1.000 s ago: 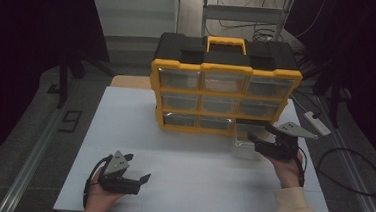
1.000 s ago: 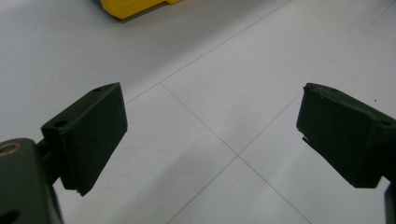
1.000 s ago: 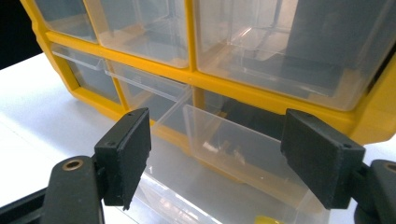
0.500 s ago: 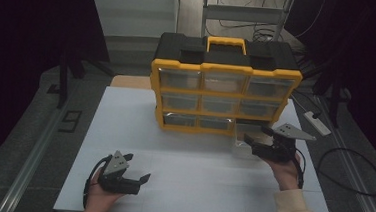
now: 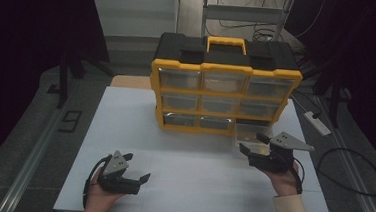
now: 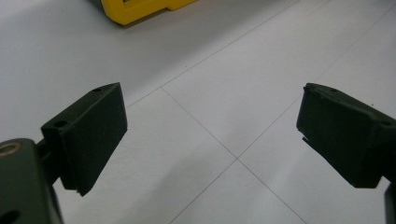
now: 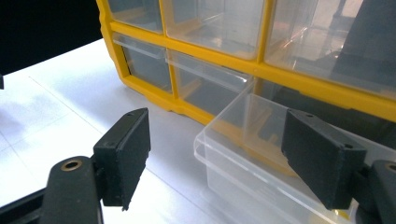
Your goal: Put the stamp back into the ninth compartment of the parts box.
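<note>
The right tool (image 5: 251, 143) has its jaws apart, not clamped, with the clear drawer (image 7: 261, 154) pulled out from the yellow organizer (image 5: 224, 96) just ahead, probably for grasping. The left tool (image 5: 136, 166) rests apart on the surface (image 5: 186, 171), waiting.

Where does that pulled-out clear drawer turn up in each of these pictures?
High view: the clear drawer sticks out of the yellow cabinet's bottom right slot, just ahead of the right gripper.
Left gripper view: the drawer is not in this picture.
Right gripper view: the drawer lies at lower right, between the open jaws.
Shared landmark: the yellow cabinet; its corner sits at top left of the left gripper view.
</note>
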The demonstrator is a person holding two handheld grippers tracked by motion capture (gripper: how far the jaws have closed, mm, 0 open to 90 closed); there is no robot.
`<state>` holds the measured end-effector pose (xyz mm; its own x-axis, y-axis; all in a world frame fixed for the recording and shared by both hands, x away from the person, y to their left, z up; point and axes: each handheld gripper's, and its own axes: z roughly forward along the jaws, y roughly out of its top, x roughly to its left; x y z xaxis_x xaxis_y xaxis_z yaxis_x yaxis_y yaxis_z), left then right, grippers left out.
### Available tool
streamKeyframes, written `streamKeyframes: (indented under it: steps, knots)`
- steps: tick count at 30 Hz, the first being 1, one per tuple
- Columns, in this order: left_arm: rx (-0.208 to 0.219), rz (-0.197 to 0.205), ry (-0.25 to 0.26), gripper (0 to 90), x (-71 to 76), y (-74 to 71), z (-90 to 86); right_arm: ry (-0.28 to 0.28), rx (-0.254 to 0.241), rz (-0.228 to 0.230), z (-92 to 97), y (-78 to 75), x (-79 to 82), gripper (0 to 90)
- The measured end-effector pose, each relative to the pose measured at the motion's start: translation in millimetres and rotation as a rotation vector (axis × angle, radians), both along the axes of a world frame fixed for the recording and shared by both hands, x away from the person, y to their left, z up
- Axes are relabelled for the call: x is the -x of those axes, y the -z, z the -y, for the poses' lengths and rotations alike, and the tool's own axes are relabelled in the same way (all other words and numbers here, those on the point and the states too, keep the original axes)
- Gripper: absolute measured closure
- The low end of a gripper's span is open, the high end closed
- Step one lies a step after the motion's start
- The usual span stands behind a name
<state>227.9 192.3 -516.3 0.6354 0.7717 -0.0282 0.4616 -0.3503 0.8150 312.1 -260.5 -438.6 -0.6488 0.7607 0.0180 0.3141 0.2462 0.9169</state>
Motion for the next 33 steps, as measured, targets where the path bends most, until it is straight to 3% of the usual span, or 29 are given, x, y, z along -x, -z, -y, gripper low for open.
streamKeyframes:
  steps: [6, 14, 20, 27, 33]
  knots:
    - [0.002, 0.0, 0.001, 8.8, 0.2, -0.1, -0.1, -0.006, 0.001, -0.001, 2.1, 2.8, 7.6, 25.4]
    - [-0.001, 0.0, 0.005, 8.8, 0.3, -0.4, 0.2, -0.044, 0.019, -0.008, 12.3, 17.1, 28.6, 26.2]
    - [0.0, 0.001, 0.007, 8.8, 0.7, -0.2, 1.2, -0.041, 0.021, -0.015, 24.0, 27.1, 40.0, 26.7]
    - [-0.002, -0.004, 0.007, 8.8, 0.7, 0.1, 1.9, -0.036, 0.042, -0.045, 40.4, 42.6, 43.5, 26.9]
    - [-0.006, -0.003, 0.009, 8.8, 1.1, 0.4, 3.1, -0.036, 0.041, -0.054, 45.8, 47.3, 42.0, 26.9]
